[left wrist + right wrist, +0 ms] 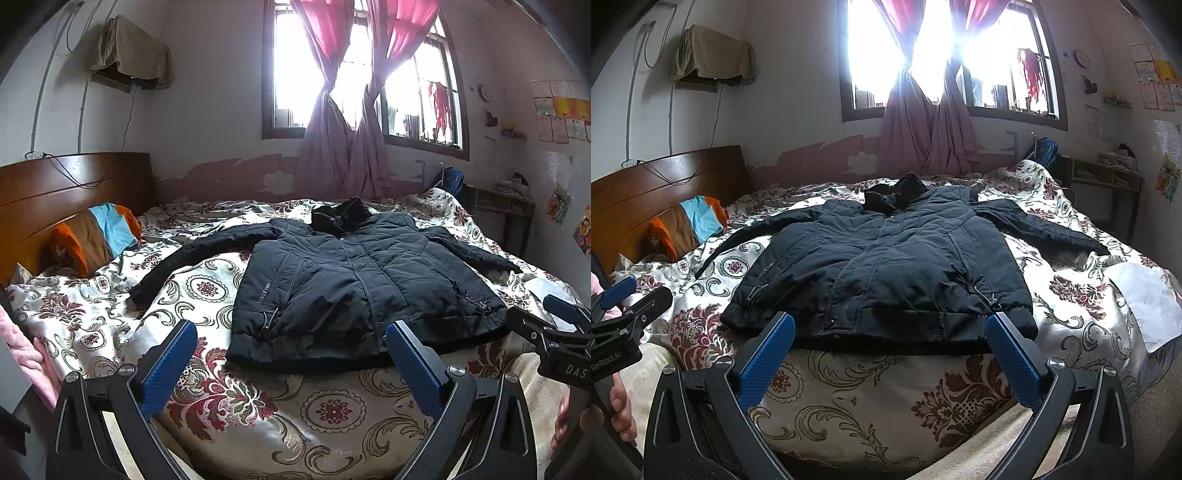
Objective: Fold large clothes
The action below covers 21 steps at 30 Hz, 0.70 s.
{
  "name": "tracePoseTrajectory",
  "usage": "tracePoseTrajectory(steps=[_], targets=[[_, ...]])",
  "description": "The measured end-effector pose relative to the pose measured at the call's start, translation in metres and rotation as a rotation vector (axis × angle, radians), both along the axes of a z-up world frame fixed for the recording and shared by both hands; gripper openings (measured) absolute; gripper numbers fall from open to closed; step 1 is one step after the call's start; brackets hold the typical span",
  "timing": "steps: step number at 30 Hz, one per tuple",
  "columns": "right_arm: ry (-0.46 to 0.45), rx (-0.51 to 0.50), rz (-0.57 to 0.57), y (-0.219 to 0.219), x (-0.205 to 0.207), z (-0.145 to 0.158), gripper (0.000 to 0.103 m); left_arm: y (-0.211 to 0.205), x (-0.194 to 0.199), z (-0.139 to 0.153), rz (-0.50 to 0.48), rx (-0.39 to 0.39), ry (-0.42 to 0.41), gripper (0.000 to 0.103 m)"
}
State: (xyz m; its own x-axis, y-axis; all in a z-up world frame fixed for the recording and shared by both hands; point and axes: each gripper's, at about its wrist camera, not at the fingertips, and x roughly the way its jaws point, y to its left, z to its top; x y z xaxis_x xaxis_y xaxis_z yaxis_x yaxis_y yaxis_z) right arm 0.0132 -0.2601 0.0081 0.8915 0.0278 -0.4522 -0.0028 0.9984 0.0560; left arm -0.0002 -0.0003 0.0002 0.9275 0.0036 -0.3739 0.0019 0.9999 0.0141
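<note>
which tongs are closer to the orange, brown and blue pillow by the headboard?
Left. The left tongs hover open at the black padded jacket's hem on the pillow's side; the right tongs, also open, sit further toward the jacket's other side.

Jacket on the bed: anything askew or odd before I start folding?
Mostly fine: the black jacket lies front up, zipped, sleeves spread. Only its collar is bunched up, and the quilt beneath is wrinkled.
</note>
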Motion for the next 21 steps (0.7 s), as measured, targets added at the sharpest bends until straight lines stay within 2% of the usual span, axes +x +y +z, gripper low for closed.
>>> tracePoseTrajectory(steps=[21], targets=[[0.007, -0.002, 0.003, 0.0003, 0.0009, -0.0013, 0.102, 0.0, 0.0, 0.0, 0.0, 0.001, 0.0, 0.103]])
